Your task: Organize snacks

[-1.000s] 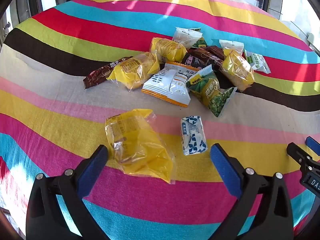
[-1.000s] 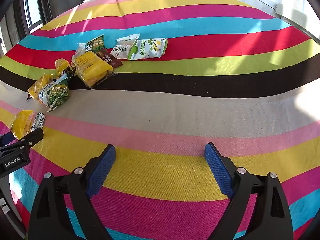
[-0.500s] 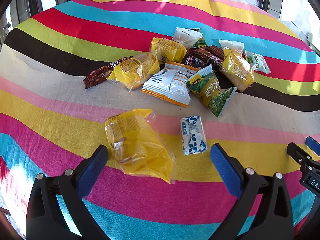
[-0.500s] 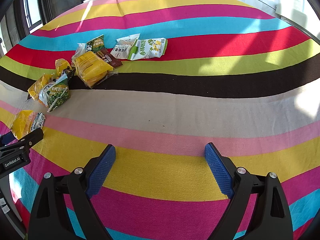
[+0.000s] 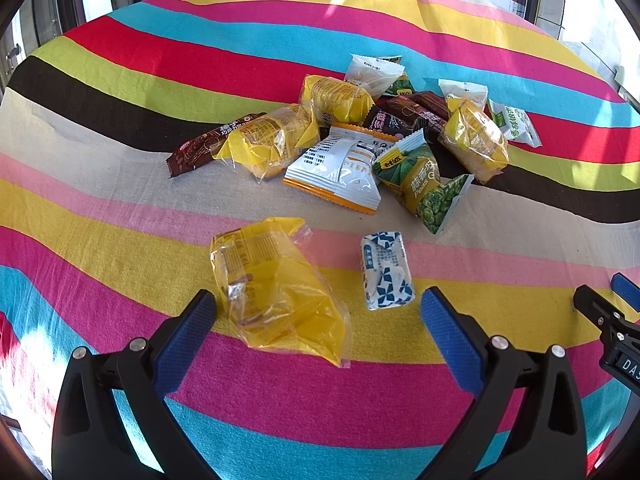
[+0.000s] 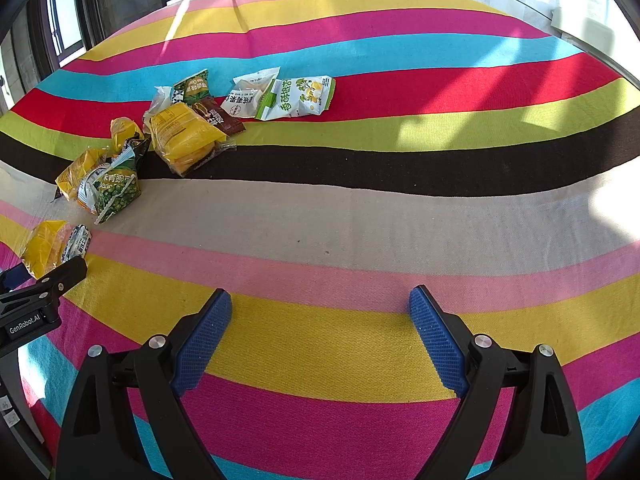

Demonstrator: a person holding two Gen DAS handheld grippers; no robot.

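Observation:
A pile of snack packets lies on the striped cloth (image 5: 120, 248): yellow bags (image 5: 268, 144), a white-and-orange packet (image 5: 340, 168), a green pea bag (image 5: 420, 184) and a brown bar (image 5: 196, 148). Nearer to me lie a lone yellow bag (image 5: 276, 292) and a small blue-and-white packet (image 5: 384, 270). My left gripper (image 5: 316, 308) is open, its blue pads either side of these two, just short of them. My right gripper (image 6: 320, 312) is open over bare cloth, holding nothing, with the green pea bag (image 6: 116, 192) and the rest of the pile far to its left.
A green-and-white packet (image 6: 300, 98) and a white one (image 6: 250, 96) lie at the pile's far side. The left gripper's body (image 6: 36, 304) shows at the right wrist view's left edge. Window frames (image 6: 60, 20) stand beyond the table. Bare cloth (image 6: 400, 208) spreads right of the pile.

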